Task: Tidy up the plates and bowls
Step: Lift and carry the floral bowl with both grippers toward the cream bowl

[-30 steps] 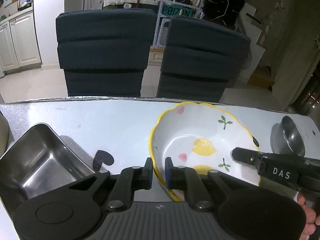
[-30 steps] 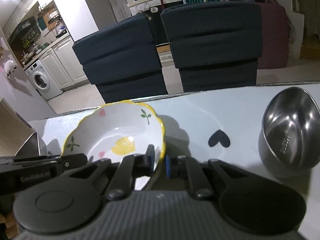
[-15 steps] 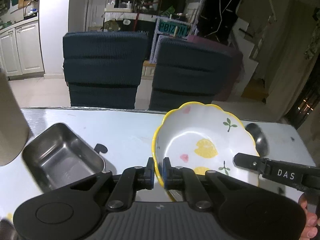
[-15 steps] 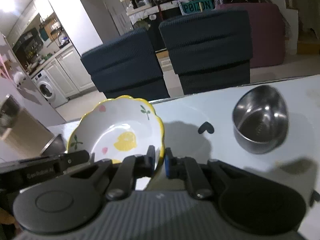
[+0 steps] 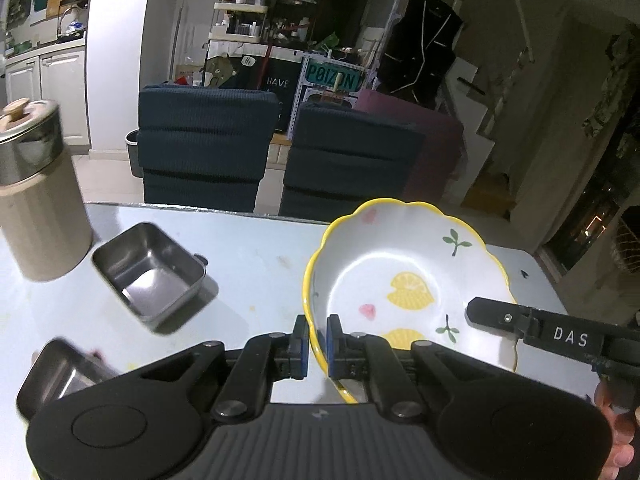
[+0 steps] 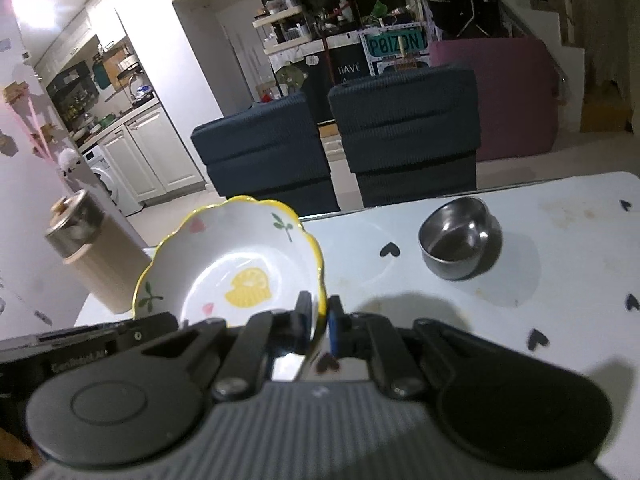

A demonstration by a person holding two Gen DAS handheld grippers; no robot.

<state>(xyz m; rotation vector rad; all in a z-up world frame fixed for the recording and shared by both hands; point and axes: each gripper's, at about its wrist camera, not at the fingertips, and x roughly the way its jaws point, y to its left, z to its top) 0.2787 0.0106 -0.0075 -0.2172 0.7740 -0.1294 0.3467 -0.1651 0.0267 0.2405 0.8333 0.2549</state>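
We hold a yellow-rimmed bowl (image 5: 404, 276) above the table (image 5: 256, 252). Our left gripper (image 5: 317, 346) and right gripper (image 6: 319, 324) each clench its rim.

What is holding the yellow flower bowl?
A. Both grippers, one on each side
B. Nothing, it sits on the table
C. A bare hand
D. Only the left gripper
A: the left gripper pinches one side of the bowl's yellow rim, and the right gripper pinches the opposite side, with the rim between each pair of fingers.
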